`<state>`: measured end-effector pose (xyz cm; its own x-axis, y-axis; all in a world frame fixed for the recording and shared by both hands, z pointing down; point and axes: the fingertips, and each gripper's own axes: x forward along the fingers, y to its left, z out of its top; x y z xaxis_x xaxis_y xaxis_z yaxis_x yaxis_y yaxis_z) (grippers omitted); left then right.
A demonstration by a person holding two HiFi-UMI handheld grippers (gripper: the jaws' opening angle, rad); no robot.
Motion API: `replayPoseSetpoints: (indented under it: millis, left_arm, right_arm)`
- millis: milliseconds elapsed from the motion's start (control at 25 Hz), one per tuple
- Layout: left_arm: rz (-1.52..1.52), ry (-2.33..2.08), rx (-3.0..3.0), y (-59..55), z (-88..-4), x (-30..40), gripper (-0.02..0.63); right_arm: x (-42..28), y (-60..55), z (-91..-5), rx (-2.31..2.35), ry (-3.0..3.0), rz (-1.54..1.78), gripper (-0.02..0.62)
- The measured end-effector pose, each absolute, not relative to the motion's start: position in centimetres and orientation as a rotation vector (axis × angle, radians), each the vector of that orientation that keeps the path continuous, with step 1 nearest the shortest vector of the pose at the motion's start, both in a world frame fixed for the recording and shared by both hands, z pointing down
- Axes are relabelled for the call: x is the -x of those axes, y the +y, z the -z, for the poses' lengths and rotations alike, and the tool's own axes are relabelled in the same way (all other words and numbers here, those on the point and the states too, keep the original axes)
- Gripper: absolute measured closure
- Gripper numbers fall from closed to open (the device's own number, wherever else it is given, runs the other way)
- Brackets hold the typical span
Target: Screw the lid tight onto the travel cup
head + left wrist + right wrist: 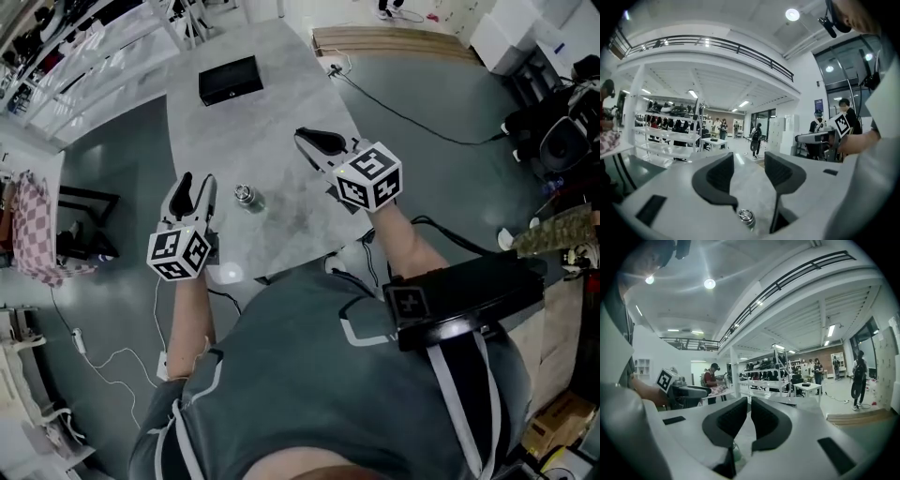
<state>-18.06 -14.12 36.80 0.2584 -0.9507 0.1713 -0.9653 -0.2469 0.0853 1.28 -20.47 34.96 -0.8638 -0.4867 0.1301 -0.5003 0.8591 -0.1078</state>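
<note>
My left tongs (194,180) apart, empty; my right tongs (306,137) together, empty. Between them, travel cup (247,197) on table (272,112). My cubes (370,178): black-white square markers.

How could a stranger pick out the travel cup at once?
Find the long grey table. The travel cup stands on it between the left gripper and the right gripper. It is small, round and shiny, unlike the flat black box farther away.

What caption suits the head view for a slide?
Empty left gripper and right gripper hover over grey table, travel cup standing between them.
</note>
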Motion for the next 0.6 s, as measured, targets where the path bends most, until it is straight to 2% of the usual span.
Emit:
replayPoseSetpoints:
  millis: [160,320,600]
  left_arm:
    - [-0.055,-1.82,-2.388,-13.5,-34.9,17.6,0.467]
    - [-0.002,-1.831,-2.36,-12.4,-33.4,17.2,0.584]
    - [-0.019,-1.848,-2.308,-12.0,-33.1,17.7,0.597]
  right_arm:
    - [-1.5,-19.9,-34.6,-0.759,-2.952,-0.231,0.549]
    - [-2.6,-19.1,-33.6,-0.777,-2.957,-0.222,0.554]
    - [-2.7,-19.5,-33.0,-0.836,-2.92,-0.163,0.568]
